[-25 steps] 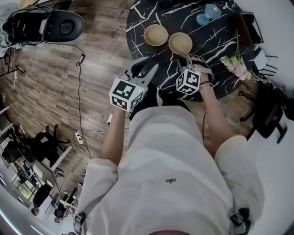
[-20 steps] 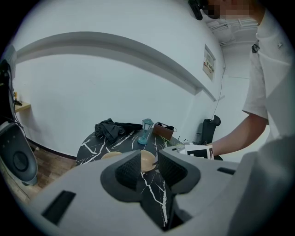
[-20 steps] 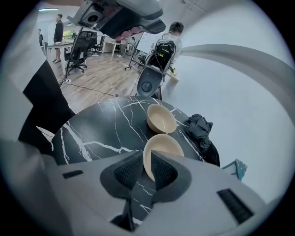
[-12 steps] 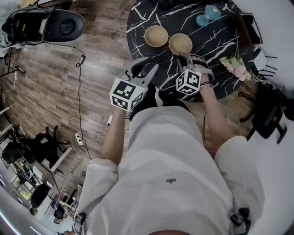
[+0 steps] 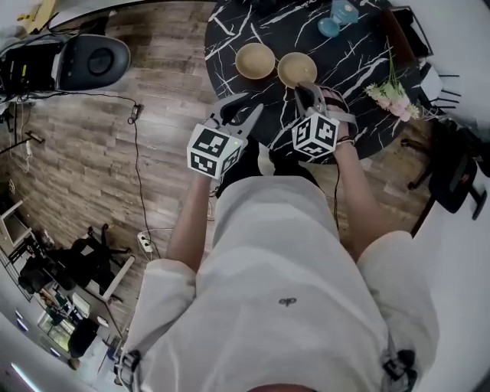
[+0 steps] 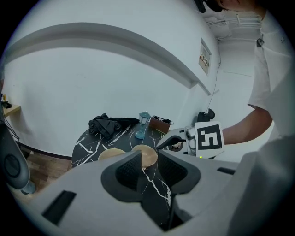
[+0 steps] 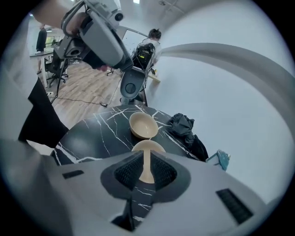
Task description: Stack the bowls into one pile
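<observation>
Grip status: the right hand-held gripper (image 7: 146, 168) is clamped on the near rim of the right bowl (image 7: 147, 146). Its jaws have just been closing, and the bowl wall stands edge-on between the pads. From these views I cannot tell whether the bowl's base is clear of the bench (image 5: 245, 23).

The left hand-held gripper (image 6: 148, 168) has its jaws apart with nothing between them. It hangs at the near edge of the bench, short of both bowls.

Layout: the left bowl (image 5: 255, 60) sits upright and empty on the bench, just beside the right bowl. I see no contact between the rims. A blue lantern (image 5: 337, 19) and a dark cloth (image 7: 182, 124) lie farther back, away from the bowls.

Key relation: in the head view the left bowl lies to the left of the held bowl, at about the same depth. In the right gripper view it sits straight ahead, beyond the held rim, so the jaws' line already points at it. The right hand is the one engaged. The left hand is nearer the left bowl but idle.

Judgement: the grasp is made and the stacking is not yet done. The next move probably needs the held bowl raised above the neighbour's rim, carried a short way over it, kept level, then lowered to nest. A one-sided rim grip could let the bowl tilt.
</observation>
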Demonstrator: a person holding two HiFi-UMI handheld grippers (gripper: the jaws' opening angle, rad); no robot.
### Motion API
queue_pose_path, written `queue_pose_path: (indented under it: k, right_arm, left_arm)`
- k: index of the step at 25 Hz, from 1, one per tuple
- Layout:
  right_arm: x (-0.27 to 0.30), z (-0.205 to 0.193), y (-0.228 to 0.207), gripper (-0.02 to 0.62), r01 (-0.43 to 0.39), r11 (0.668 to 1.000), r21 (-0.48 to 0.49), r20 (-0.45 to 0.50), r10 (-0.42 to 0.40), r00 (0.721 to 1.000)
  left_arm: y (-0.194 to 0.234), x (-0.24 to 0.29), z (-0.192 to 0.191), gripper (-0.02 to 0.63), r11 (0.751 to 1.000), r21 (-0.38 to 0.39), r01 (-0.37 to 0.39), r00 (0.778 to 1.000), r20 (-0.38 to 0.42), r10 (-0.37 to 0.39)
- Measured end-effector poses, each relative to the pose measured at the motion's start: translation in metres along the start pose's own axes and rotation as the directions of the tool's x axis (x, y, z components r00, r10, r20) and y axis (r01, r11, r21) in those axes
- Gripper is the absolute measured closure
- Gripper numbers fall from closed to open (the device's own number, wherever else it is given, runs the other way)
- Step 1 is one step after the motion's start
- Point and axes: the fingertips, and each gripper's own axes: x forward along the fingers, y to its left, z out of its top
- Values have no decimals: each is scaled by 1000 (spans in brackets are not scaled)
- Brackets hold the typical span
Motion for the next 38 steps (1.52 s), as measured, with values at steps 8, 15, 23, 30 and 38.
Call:
queue_pose_path:
  k: [8,15,23,30,38]
  right_arm:
    - [-14,5,-9,549,67,981,184,-49,-59,997]
    - [-23,4,-13,551,138,930,341,-122,-102,987]
    - [-36,4,-9,554,213,791,573,-186,-127,974]
    - [-37,7,2,563,266,667,696,-238,-136,962]
    - [-33,16,5,568,279,590,758,-244,-140,959]
  left_arm:
    - [20,21,-14,499,993,75,93,991,-103,-85]
    - [36,39,-19,499,972,126,200,970,-166,-178]
    - [52,57,-38,499,922,238,306,929,-287,-234]
    - [64,74,-62,500,851,363,380,892,-386,-234]
    - [77,81,-80,500,782,446,435,859,-466,-212]
